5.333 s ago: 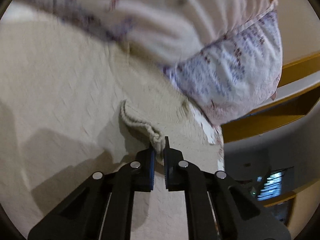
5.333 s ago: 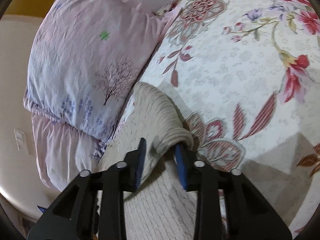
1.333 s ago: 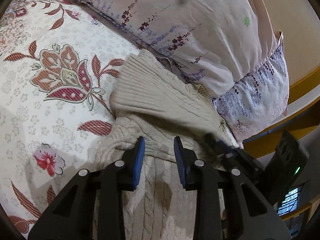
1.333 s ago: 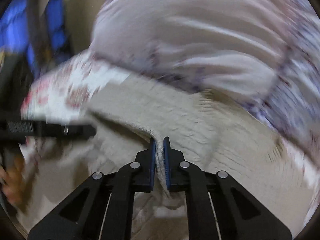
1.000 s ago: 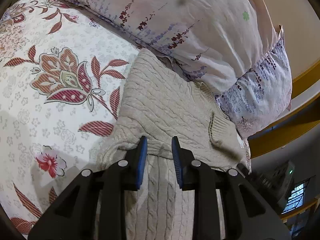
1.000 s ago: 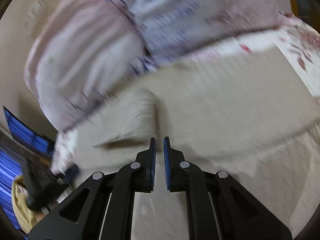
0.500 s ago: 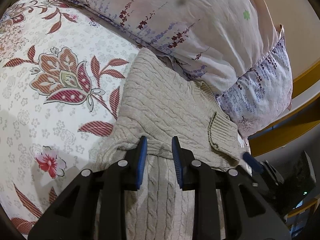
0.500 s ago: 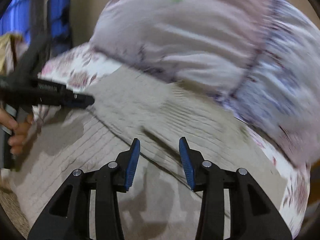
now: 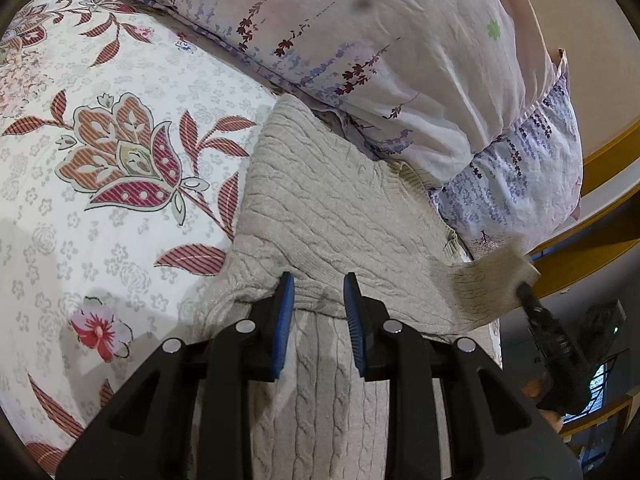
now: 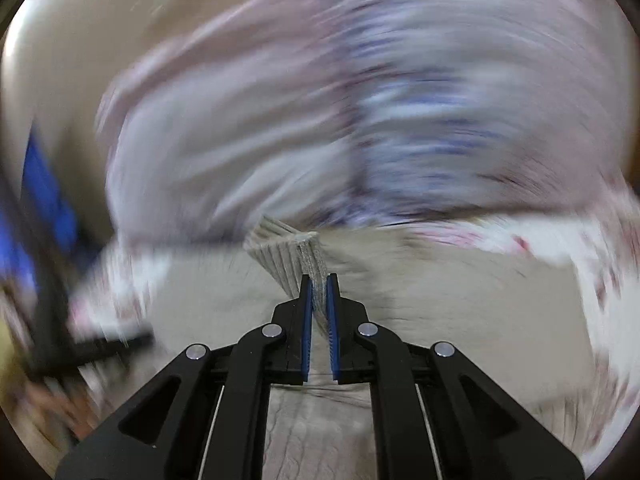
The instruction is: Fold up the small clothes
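A beige cable-knit sweater (image 9: pixel 328 208) lies on a floral bedspread (image 9: pixel 100 152), its far end against the pillows. My left gripper (image 9: pixel 318 294) is open, its fingers astride a folded edge of the sweater. My right gripper (image 10: pixel 318 292) is shut on the sweater's ribbed sleeve cuff (image 10: pixel 288 248) and holds it lifted; the right wrist view is heavily blurred by motion. In the left wrist view the right gripper (image 9: pixel 532 300) shows at the right edge, with the cuff (image 9: pixel 496 280) stretched out from the sweater.
Two pale pink and lilac pillows (image 9: pixel 400 52) lie along the far side of the bed. A yellow wooden bed frame (image 9: pixel 608 200) runs at the right. The bed's right edge drops off near the right gripper.
My right gripper has closed on the sleeve cuff and pulled it up and out to the right. The left gripper has stayed in place, open over the sweater.
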Demonstrator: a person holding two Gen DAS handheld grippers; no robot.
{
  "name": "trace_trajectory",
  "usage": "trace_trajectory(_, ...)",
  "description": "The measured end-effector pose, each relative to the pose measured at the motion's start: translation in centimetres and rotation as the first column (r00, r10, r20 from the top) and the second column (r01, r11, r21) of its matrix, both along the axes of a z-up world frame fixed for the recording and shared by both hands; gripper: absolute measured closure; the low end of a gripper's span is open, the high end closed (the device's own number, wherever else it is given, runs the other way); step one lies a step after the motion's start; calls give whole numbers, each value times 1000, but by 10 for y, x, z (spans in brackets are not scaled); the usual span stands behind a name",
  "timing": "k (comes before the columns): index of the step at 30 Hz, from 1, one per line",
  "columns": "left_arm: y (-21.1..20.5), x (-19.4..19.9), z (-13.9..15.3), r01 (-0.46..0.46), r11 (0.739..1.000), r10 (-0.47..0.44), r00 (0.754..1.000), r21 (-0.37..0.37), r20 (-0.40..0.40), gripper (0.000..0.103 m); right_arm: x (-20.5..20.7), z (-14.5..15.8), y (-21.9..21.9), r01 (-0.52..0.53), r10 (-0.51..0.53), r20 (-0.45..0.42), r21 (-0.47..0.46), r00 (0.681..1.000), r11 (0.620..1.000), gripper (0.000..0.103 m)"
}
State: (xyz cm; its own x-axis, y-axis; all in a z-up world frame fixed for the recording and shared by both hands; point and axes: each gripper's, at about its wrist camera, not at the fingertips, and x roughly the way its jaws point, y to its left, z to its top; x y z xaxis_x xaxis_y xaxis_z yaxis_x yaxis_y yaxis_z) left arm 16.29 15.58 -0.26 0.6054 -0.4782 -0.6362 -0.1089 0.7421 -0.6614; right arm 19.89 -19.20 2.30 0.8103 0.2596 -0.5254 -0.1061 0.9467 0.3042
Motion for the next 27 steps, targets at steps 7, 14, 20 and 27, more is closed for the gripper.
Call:
trace_trajectory(7, -1, -1, 2, 14, 1000, -14, 1000, 2, 3, 72, -14, -68, -99, 271, -189, -284, 282, 940, 921, 94)
trace_trajectory(14, -12, -6, 11, 68, 998, -68, 998, 0, 19, 40, -7, -86, -118, 274, -110, -357, 451, 928, 849, 60)
trace_trajectory(20, -12, -6, 9, 70, 997, -70, 997, -9, 17, 39, 8, -91, -119, 290, -129, -388, 395, 913, 872, 95)
trace_trajectory(27, -5, -5, 7, 48, 999, -48, 999, -6, 15, 46, -14, -57, -100, 234, -179, -237, 227, 955, 945, 96)
